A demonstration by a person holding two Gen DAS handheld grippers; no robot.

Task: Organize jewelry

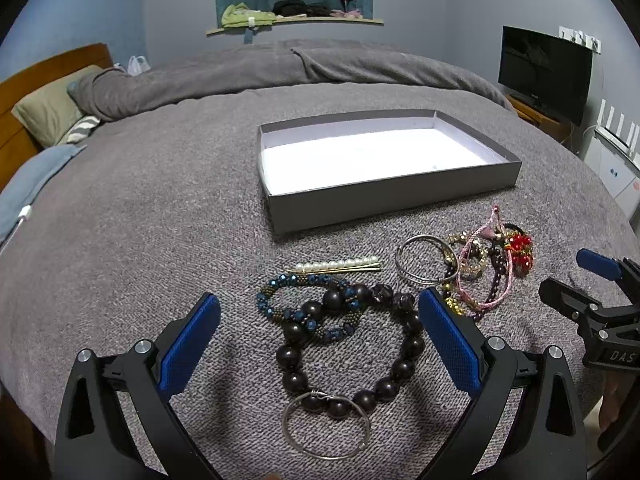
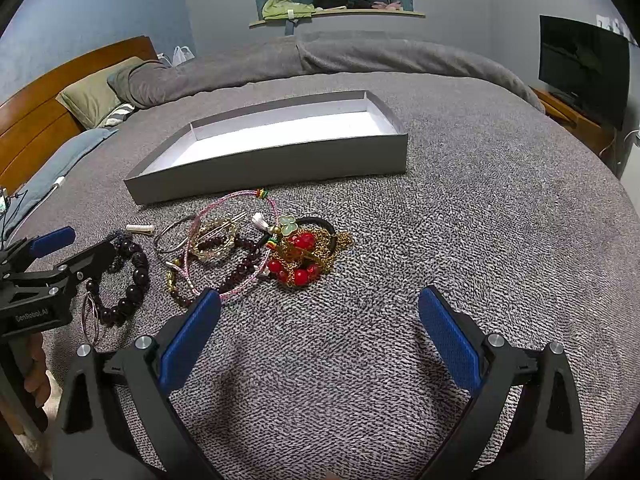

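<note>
A grey box (image 1: 396, 196) with a white inside lies open on the bed; it also shows in the right wrist view (image 2: 272, 168). In front of it lies jewelry: a dark bead bracelet (image 1: 404, 368), a blue beaded bracelet (image 1: 276, 284), a pearl hair clip (image 1: 336, 266), a wire ring (image 1: 326, 428), silver bangles (image 1: 420, 260) and a tangle with red beads (image 2: 304, 258). My left gripper (image 1: 320, 312) is open, its jaws straddling the dark bead bracelet. My right gripper (image 2: 320, 312) is open and empty over bare blanket, just right of the tangle.
Everything rests on a grey blanket (image 2: 460, 220). Pillows (image 1: 52, 108) and a wooden headboard (image 2: 36, 120) are at the left. A TV (image 1: 544, 72) stands on a stand at the right. A shelf with clothes (image 1: 292, 14) is on the back wall.
</note>
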